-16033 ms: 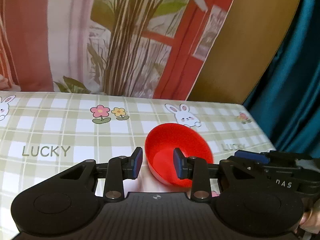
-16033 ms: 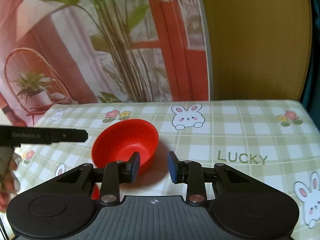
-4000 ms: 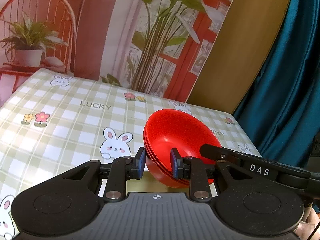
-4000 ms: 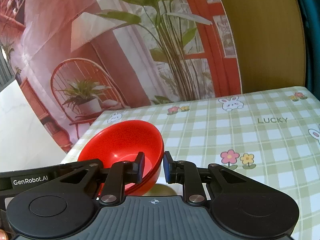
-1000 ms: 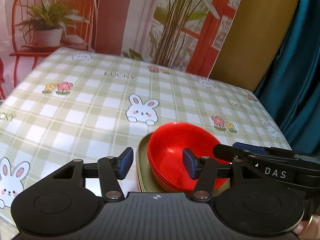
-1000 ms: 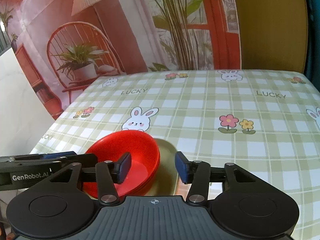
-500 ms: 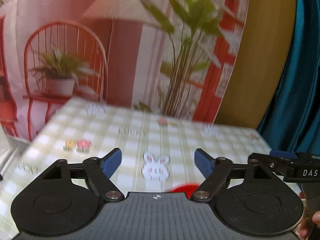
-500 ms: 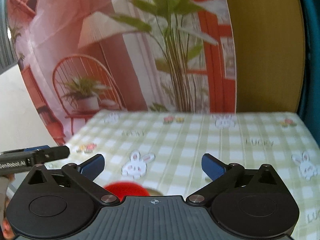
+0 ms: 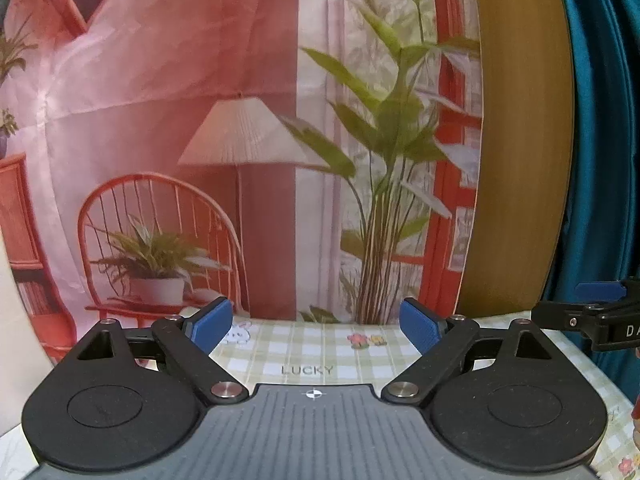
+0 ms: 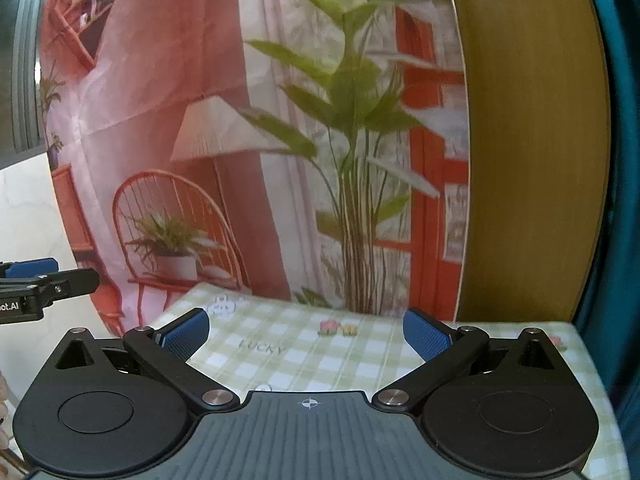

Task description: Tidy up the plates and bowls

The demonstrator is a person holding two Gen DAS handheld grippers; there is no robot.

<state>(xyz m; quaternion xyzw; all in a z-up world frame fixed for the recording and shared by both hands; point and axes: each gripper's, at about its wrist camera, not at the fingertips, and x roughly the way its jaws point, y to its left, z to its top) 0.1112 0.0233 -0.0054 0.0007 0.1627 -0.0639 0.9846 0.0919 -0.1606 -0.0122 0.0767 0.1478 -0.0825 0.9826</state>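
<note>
My left gripper is wide open and empty, raised high and facing the backdrop over the far part of the table. My right gripper is also wide open and empty, raised the same way. No plates or bowls show in either view; the red bowls are out of sight below both cameras. The tip of the right gripper shows at the right edge of the left wrist view, and the tip of the left gripper shows at the left edge of the right wrist view.
The checked tablecloth with rabbits, flowers and "LUCKY" print covers the table. A printed backdrop with a chair, lamp and plant hangs behind it. A wooden panel and teal curtain stand at the right.
Both grippers have let go of the red bowls, opened wide and lifted up and back. The bowls on the green plate have dropped out of view.
</note>
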